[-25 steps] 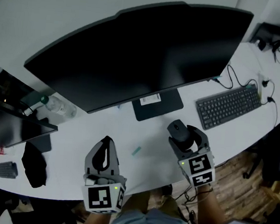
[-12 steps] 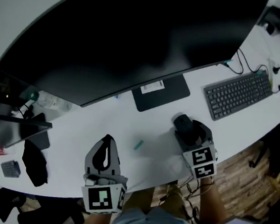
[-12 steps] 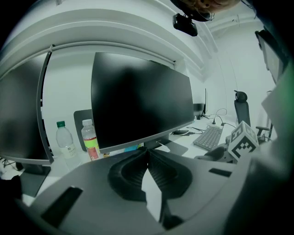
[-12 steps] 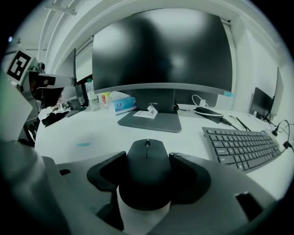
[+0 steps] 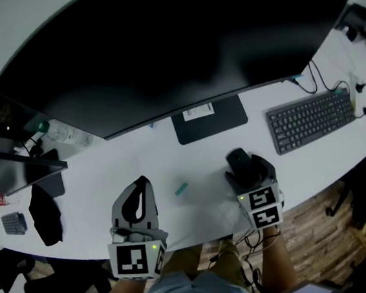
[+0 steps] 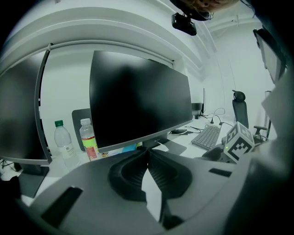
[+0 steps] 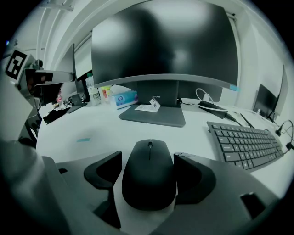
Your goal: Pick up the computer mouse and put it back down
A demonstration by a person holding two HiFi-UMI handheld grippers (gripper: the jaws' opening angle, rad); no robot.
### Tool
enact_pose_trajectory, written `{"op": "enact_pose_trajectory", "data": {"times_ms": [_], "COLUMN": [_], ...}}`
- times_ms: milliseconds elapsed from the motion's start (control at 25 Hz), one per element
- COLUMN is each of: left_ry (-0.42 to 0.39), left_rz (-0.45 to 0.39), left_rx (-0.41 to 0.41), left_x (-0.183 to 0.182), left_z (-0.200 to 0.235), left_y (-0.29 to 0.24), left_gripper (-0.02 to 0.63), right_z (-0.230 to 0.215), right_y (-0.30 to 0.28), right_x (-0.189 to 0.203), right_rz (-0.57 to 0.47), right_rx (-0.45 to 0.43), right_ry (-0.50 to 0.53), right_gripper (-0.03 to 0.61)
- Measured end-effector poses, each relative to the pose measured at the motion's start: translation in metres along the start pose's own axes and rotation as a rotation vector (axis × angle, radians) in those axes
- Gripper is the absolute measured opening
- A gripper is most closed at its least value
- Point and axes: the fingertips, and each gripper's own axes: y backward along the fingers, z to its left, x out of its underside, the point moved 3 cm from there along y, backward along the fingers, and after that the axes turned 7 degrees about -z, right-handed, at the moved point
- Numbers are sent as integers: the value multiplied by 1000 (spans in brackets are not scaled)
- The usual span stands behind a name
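Opening at this moment, my right tool (image 7: 147, 161) has its two dark jaws spreading on either side of the matte black computer mouse (image 7: 149, 176), which lies between them, released. A sliver of white shows between the mouse and the jaw at the view's left. The other jaw stands right beside the mouse's flank, and I cannot tell whether it touches.

The mouse sits flat on the white worktop (image 5: 168, 167), its scroll wheel pointing away from me toward the dark flat stand base (image 5: 210, 121) of the big black monitor (image 5: 161, 49). A black keyboard (image 5: 310, 120) lies to the mouse's right, apart from it.

My left tool (image 6: 147, 156) is clenched, its ribbed jaws meeting at the tips with nothing in them. It is over the near edge of the worktop, well to the left of the mouse. Between the two tools a small teal scrap (image 5: 180, 189) lies on the worktop. Two clear plastic bottles (image 6: 88, 140) stand at the left, beside the monitor.
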Motion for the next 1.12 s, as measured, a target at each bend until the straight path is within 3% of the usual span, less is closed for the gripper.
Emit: {"op": "enact_pose_trajectory", "data": {"times_ms": [320, 480, 600, 840, 1120], "left_ry": [45, 35, 35, 61, 68], "left_rz": [-49, -140, -194, -309, -397], "left_rx": [-17, -71, -93, -123, -168], "left_x": [-22, -52, -78, -120, -146], "left_z": [-24, -30, -39, -62, -73], "left_y": [25, 47, 65, 98, 124], "left_gripper": [5, 5, 5, 5, 5], "right_z": [-2, 6, 17, 43, 63], "right_y": [51, 96, 131, 189, 224], "right_x": [-58, -95, -124, -174, -193], "right_rz": [-157, -270, -377, -583, -690], "right_rx": [32, 22, -1, -29, -53], "right_ry": [54, 90, 93, 140, 202], "right_gripper": [338, 300, 249, 22, 15]}}
